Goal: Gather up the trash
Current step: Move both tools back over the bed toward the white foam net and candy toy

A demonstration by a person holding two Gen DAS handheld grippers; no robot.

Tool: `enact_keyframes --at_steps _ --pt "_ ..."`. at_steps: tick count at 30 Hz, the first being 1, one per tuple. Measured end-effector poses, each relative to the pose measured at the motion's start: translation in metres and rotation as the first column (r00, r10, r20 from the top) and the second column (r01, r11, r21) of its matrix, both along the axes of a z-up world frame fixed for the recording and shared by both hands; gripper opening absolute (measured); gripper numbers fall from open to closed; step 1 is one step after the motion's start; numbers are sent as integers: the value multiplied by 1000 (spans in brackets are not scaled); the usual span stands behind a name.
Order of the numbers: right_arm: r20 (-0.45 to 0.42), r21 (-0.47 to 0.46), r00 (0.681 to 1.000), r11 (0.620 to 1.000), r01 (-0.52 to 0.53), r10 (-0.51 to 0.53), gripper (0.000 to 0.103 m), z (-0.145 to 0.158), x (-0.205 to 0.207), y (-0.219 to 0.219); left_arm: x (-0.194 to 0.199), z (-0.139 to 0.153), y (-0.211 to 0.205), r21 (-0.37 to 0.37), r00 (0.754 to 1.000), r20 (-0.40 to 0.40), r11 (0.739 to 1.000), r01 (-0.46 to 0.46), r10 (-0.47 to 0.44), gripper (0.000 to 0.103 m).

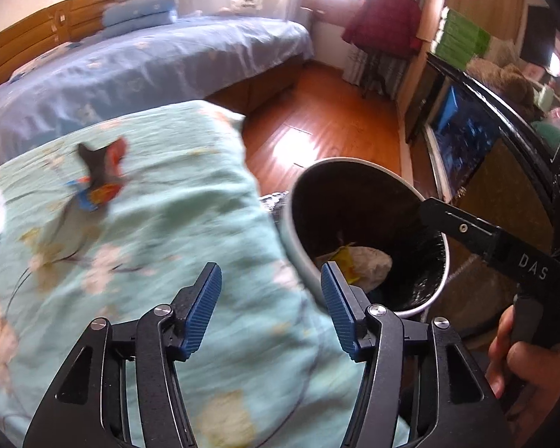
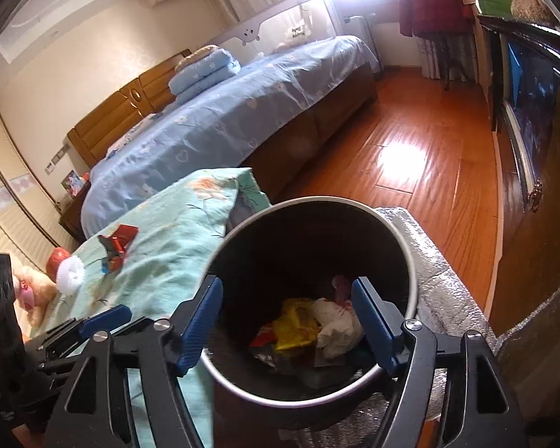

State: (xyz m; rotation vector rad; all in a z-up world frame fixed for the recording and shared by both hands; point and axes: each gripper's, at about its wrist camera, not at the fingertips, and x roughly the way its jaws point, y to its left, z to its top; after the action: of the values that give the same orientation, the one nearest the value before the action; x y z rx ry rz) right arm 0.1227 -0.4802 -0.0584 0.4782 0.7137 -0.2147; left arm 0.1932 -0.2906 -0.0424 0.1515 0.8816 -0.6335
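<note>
A: We find the bin already holding crumpled wrappers, yellow, white and red. So part of the collecting is done, we judge.

B: We note red and blue wrappers remaining on the green quilt, well apart from the bin. That work is left.

A: Tongs?

B: We see the right gripper poised over the bin mouth, jaws apart, nothing between them. The left gripper hangs above the quilt beside the bin rim, jaws likewise spread and empty.

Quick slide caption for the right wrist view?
Open right gripper poised over the trash bin holding crumpled wrappers; red wrapper remains on teal quilt.
</note>
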Motion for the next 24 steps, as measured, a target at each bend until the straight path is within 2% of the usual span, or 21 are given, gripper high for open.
enact_keyframes --at_steps 6,11,24 --pt "15 -2 998 999 -53 53 85 6 8 31 1 3 46 -27 995 10 995 -101 101 61" --pt "15 -5 994 994 -111 111 88 6 17 60 5 -3 87 -31 981 8 980 -195 195 61" --pt "-17 -1 962 963 -271 271 89 -6 50 141 19 -15 188 -32 920 -18 920 -392 391 61"
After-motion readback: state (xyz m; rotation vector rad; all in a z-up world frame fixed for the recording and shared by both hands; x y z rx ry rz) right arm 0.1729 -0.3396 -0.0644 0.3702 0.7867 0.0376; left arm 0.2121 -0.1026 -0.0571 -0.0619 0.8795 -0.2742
